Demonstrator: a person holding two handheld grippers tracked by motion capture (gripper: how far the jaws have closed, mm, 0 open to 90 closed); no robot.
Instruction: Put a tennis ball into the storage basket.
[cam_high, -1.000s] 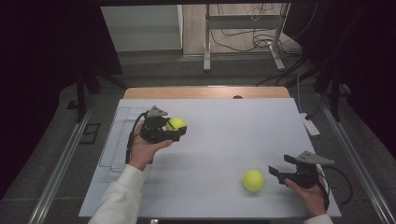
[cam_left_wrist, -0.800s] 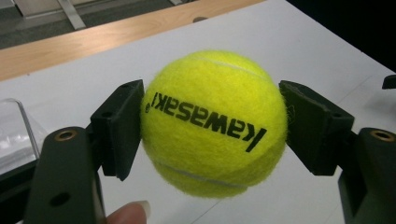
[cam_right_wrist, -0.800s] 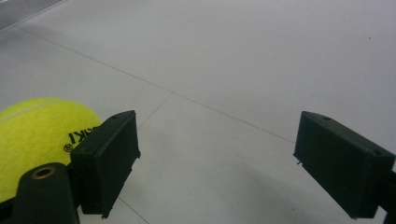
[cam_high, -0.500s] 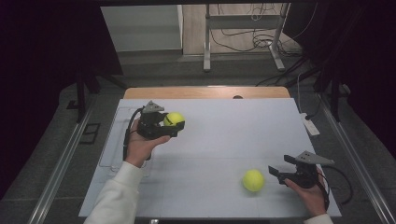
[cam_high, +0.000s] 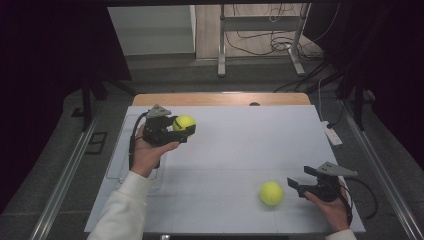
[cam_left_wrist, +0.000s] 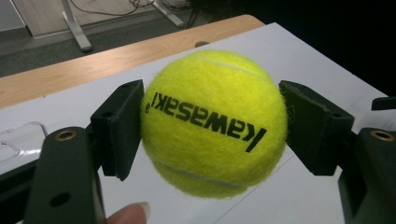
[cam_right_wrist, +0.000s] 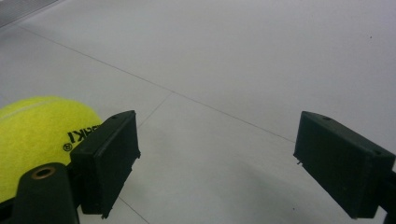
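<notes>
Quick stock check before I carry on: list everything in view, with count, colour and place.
held tennis ball: 1, yellow, clamped between the left jaws, above the table's far left
loose tennis ball: 1, yellow, on the table, near right, just left of the right gripper
table: 1, white top, wooden far edge
clear tray: 1, transparent, table's left edge
left gripper: 1, black, shut on the ball
right gripper: 1, black, jaws open, nothing between them
</notes>
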